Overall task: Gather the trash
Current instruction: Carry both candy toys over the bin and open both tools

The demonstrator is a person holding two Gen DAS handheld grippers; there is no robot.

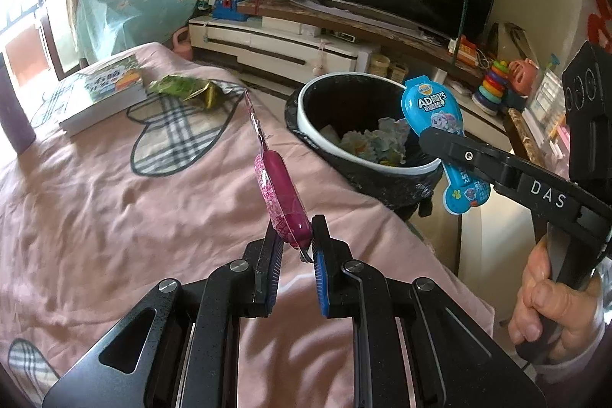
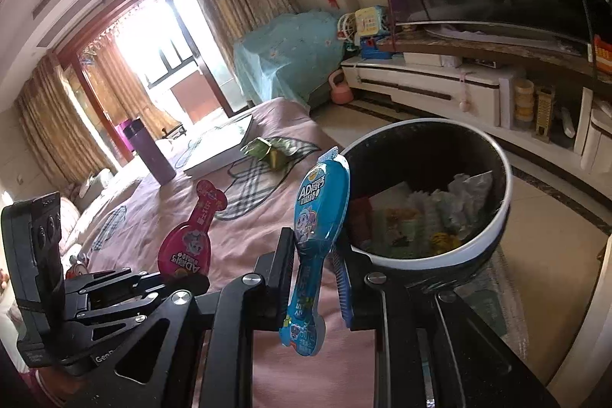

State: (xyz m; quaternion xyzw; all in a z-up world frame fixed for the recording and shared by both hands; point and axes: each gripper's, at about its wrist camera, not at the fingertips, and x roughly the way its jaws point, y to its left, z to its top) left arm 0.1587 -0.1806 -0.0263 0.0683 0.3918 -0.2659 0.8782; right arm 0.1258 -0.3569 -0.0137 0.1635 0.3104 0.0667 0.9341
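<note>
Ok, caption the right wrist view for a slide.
Right gripper holds blue packet beside bin; left gripper holds pink one.

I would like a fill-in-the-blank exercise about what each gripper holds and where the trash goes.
1. The left gripper is shut on a snack packet coloured ____.
2. The right gripper holds a ____ snack packet beside the bin.
3. The trash bin with the white rim already holds crumpled ____.
4. The green wrapper lies on the cloth next to a ____.

Missing words: pink; blue; paper; book
</note>
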